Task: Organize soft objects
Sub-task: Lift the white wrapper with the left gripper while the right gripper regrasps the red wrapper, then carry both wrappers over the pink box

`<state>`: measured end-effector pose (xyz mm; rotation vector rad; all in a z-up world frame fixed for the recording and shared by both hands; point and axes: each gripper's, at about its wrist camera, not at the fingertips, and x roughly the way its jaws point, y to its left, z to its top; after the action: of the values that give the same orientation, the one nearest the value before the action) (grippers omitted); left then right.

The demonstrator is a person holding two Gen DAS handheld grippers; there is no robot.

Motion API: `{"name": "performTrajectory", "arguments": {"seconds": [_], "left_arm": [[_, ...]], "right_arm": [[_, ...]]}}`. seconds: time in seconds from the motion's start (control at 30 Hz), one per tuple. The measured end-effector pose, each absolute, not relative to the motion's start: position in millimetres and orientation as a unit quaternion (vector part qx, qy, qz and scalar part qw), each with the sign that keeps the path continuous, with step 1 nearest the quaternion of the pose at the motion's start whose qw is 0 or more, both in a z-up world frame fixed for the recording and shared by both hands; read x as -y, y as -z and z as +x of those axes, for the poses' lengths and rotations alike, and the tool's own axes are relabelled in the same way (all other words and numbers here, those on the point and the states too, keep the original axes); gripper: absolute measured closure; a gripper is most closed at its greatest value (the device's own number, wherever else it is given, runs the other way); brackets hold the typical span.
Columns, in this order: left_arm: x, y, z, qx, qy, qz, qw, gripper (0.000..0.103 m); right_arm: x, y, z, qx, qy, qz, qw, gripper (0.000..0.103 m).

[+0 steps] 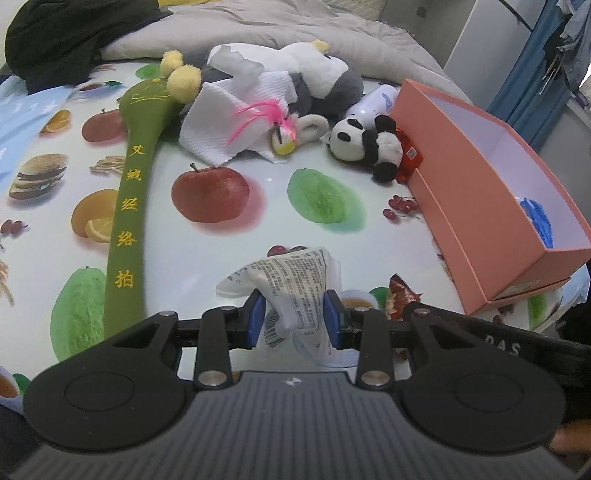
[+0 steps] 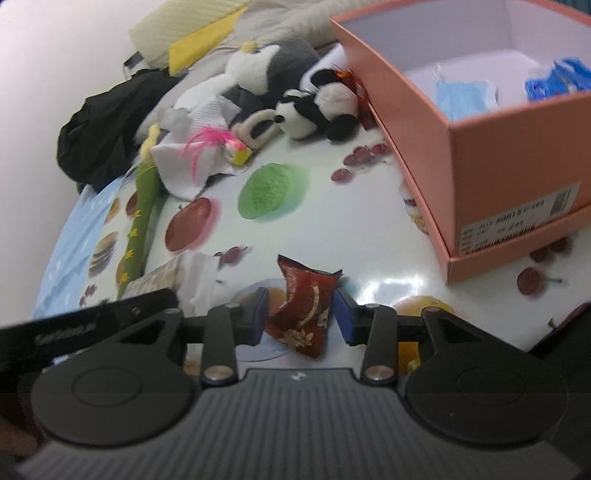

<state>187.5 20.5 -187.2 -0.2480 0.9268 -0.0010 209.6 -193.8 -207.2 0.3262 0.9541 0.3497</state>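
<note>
My left gripper [image 1: 294, 317] is shut on a white printed soft packet [image 1: 295, 284] low over the fruit-print table. My right gripper [image 2: 301, 317] has its blue pads on both sides of a crumpled red wrapper [image 2: 304, 310]; the left pad touches it, a small gap shows at the right pad. The red wrapper also shows in the left wrist view [image 1: 400, 299], right of the left gripper. A pink open box [image 1: 491, 192] stands at the right, also in the right wrist view [image 2: 517, 147], with blue items inside. A panda plush [image 1: 369, 144] lies beside the box.
A grey-white plush [image 1: 317, 81], a white cloth [image 1: 229, 125] with a pink feather toy [image 1: 273, 122], and a long green massage stick [image 1: 129, 206] lie across the table's far and left parts. Black clothing [image 1: 55, 40] and a grey blanket [image 1: 295, 22] lie behind.
</note>
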Motion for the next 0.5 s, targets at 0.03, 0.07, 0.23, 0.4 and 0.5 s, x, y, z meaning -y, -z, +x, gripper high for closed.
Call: {"name": "performTrajectory", "arguments": {"seconds": [0.03,0.07,0.23,0.4,0.5], "left_arm": [[-21,187,187,-0.446,0.001,-0.119,0.887,0.063],[-21,187,187,-0.446,0.001,-0.118,0.887,0.063],[-21,188,187,-0.446,0.000,-0.116,0.887,0.063],[-22,180,187,-0.439,0.003,-0.121,0.890,0.063],[-22,170,190,-0.430,0.010,-0.128,0.894,0.063]], "right_arm": [[193,210,211,-0.458,-0.164,0.160,0.859,0.060],[193,213,212,-0.462,-0.164,0.162,0.857,0.060],[188,223,215,-0.475,-0.166,0.160,0.849,0.067],[186,213,213,-0.462,-0.174,0.139,0.859,0.073],[187,200,212,-0.446,-0.178,0.122,0.869,0.075]]}}
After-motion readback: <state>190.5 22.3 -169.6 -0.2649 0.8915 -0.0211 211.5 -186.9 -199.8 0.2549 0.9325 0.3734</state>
